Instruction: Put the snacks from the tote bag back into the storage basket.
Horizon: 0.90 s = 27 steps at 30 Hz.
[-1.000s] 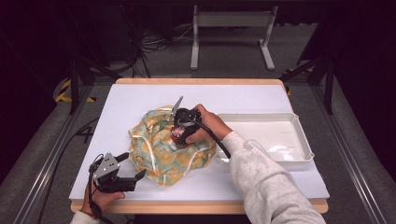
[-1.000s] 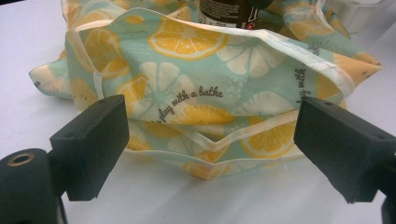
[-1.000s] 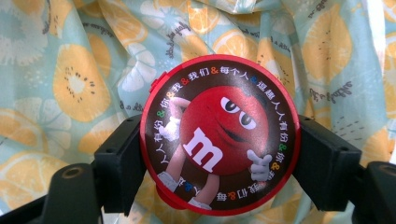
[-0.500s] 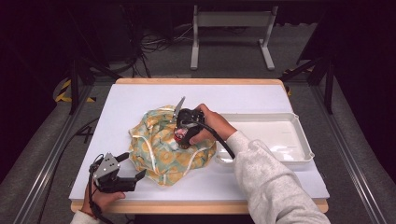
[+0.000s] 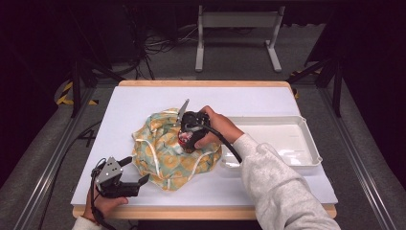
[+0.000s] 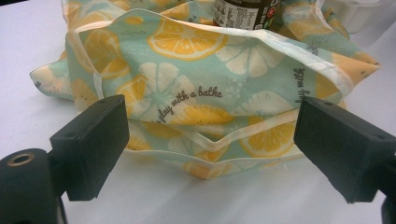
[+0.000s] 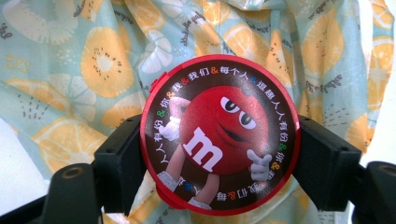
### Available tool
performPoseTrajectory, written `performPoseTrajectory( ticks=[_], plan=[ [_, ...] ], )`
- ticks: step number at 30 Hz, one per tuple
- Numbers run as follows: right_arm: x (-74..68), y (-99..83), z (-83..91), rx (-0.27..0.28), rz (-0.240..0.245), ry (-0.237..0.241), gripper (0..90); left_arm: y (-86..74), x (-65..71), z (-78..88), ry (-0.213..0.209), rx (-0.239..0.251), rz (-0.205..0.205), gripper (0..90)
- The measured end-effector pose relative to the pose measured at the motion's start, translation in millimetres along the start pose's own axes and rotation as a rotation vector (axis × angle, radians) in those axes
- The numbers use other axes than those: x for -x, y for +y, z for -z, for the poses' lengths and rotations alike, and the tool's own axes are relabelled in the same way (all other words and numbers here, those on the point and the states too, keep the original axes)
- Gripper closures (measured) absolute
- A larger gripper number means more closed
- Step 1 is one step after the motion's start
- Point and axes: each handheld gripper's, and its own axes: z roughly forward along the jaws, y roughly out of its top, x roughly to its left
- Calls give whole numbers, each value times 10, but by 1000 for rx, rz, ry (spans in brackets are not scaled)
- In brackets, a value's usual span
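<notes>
Lemon-print cloth bag (image 5: 167,155) lies crumpled mid-bench as the right claw (image 7: 217,140) grips a red-lidded candy jar (image 7: 218,135) by its sides, holding it above the fabric. The left claw (image 6: 210,140) waits wide open at the bag's near hem, jaws either side of the layered edge. Doing this well likely means pinching just the top layer and lifting it, so the mouth gapes before the jar goes down. A white tray (image 5: 306,143) sits just beside.
</notes>
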Motion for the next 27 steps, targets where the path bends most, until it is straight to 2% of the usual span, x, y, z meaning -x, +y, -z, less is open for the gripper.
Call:
performPoseTrajectory(
  ticks=[12, 27],
  plan=[
    [12, -33, 164, 21, -5, -25, 261, -3, 1, -1, 2, -10, -5, 109],
    [60, -165, 445, 45, -23, -64, 261, -4, 6, -9, 1, -10, -6, 109]
  ],
)
